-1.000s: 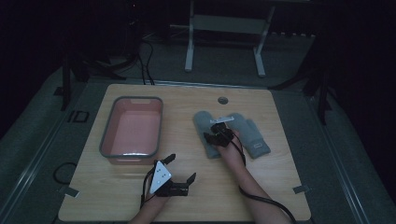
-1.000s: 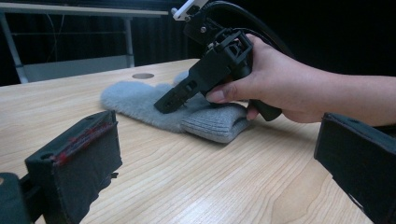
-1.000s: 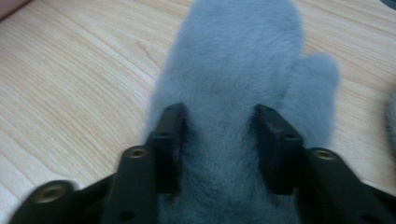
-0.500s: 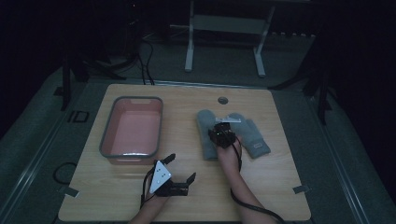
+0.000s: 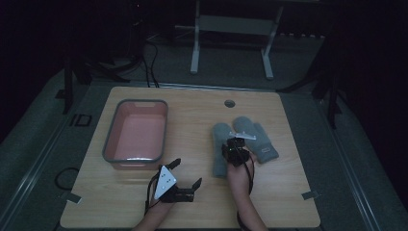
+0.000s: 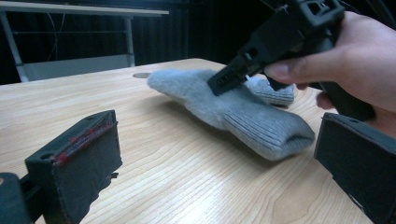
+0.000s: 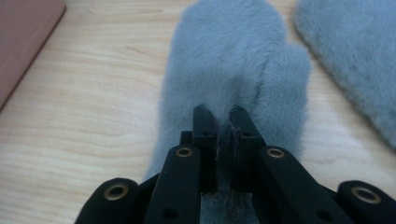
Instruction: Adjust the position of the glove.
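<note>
Two grey fleece mittens lie on the wooden table (image 5: 192, 120). My right gripper (image 5: 235, 150) is over the left mitten (image 5: 221, 137). In the right gripper view its jaws (image 7: 224, 116) are shut on a pinch of that mitten's fleece (image 7: 233, 56), with the other mitten (image 7: 355, 51) to the right. In the high view that other mitten (image 5: 260, 137) lies flat just beyond the gripper. My left gripper (image 5: 186, 173) rests open near the table's front edge. Its own view has the pinched mitten (image 6: 243, 112) ahead between its wide jaws (image 6: 217, 158), and the right gripper (image 6: 233, 77) on it.
A pink tub (image 5: 136, 102) with a grey rim stands at the left of the table, and its corner (image 7: 23, 32) appears in the right gripper view. A cable hole (image 5: 229, 103) sits near the far edge. Bare wood lies between the tub and the mittens.
My right gripper has drawn back toward the person and lifted slightly with the left mitten pinched, and the mitten has shifted with it. The left gripper has not moved.
</note>
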